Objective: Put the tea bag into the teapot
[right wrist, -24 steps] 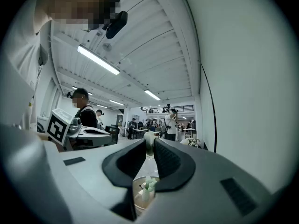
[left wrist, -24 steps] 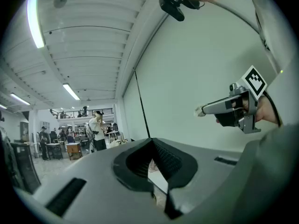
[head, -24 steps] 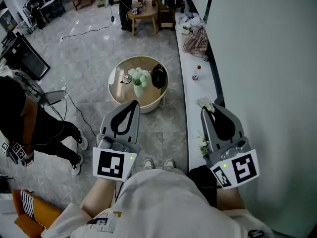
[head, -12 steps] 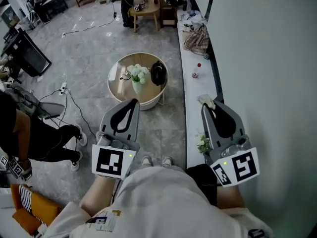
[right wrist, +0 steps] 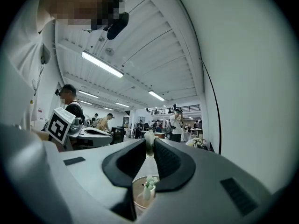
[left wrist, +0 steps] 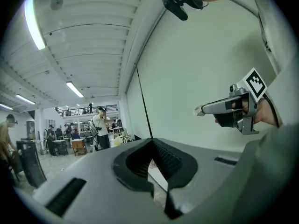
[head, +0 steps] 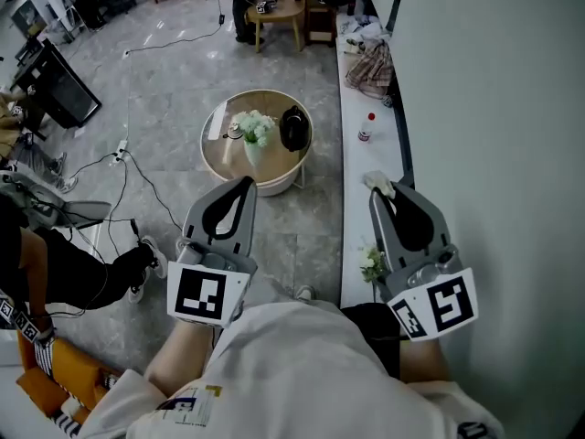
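The black teapot (head: pixel 293 128) stands on a round wooden table (head: pixel 274 187), beside a white vase of flowers (head: pixel 253 133). My right gripper (head: pixel 382 190) is held level at chest height, well short of the table, shut on a small white tea bag (head: pixel 377 185) that sticks out past its tips. In the right gripper view the tea bag (right wrist: pixel 149 141) is pinched between the pads, with the table (right wrist: pixel 139 200) low beyond it. My left gripper (head: pixel 245 184) is shut with nothing in it. The left gripper view shows the right gripper (left wrist: pixel 202 110) off to the side.
A long white ledge (head: pixel 368 167) runs along the wall at the right, bearing a small bottle (head: pixel 366 128), cloth (head: pixel 369 71) and a little plant (head: pixel 370 263). Cables (head: pixel 119 158) cross the grey floor. A person's legs (head: pixel 101 273) are at the left; wooden furniture (head: pixel 279 9) stands beyond.
The floor and table have slid a little up and right in the head view. Both grippers keep the same pose. The person at the left has shifted toward the lower left.
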